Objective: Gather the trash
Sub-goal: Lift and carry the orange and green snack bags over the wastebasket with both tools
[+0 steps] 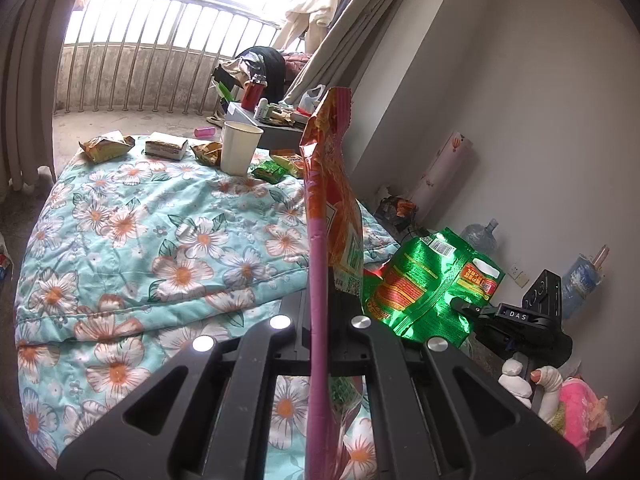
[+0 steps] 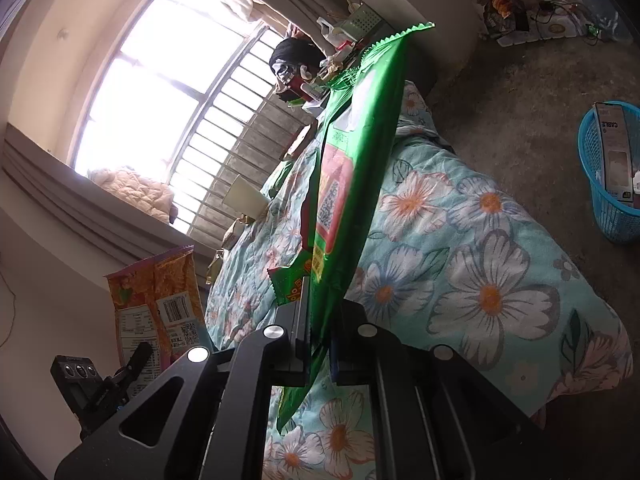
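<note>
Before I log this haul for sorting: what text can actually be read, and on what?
"DAS": on the right gripper's black body.
"CABLE", upside down: on the box in the blue basket.
Print, barcodes and QR codes on the orange bag and green bag: too small to read.

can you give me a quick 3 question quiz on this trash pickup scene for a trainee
1. True or false: the left hand-held gripper is shut on the orange snack bag.
2. What does the right hand-held gripper hold? A) a paper cup B) a green snack bag C) a small box
3. Fill in: the blue basket stands on the ____, beside the flowered quilt.

Key
1. True.
2. B: the green snack bag is clamped between its fingers, while the paper cup and small box sit on the quilt at its far end.
3. Floor.
</note>
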### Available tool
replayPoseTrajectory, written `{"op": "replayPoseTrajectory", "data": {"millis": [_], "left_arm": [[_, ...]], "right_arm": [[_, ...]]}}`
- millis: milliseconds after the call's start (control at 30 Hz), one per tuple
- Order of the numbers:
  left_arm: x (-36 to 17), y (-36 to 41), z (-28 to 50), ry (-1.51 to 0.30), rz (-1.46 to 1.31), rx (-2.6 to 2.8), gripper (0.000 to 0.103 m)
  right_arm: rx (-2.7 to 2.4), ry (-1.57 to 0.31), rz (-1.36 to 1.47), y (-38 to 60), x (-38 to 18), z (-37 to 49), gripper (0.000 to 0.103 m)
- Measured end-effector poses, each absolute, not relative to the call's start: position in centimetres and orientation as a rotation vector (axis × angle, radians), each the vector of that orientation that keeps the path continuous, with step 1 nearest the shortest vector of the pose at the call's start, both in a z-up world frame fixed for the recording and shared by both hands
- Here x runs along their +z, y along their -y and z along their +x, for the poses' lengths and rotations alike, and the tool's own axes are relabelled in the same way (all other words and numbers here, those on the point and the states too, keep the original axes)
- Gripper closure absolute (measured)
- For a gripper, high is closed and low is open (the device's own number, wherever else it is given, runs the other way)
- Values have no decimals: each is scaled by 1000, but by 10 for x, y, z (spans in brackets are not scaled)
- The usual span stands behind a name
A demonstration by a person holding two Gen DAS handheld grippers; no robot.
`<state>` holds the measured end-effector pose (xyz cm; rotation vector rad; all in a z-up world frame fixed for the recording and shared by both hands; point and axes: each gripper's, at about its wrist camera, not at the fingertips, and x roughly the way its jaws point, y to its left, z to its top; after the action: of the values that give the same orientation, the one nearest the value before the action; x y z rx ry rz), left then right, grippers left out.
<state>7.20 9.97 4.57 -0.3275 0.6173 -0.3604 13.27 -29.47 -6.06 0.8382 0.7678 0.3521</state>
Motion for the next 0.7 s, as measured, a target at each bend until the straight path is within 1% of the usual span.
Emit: {"op": "replayPoseTrajectory", "data": {"millis": [700], "left_arm": [[59, -58, 85, -557, -172, -351, 103]], "right_arm": [[347, -692, 878, 320, -59, 112, 96]]}}
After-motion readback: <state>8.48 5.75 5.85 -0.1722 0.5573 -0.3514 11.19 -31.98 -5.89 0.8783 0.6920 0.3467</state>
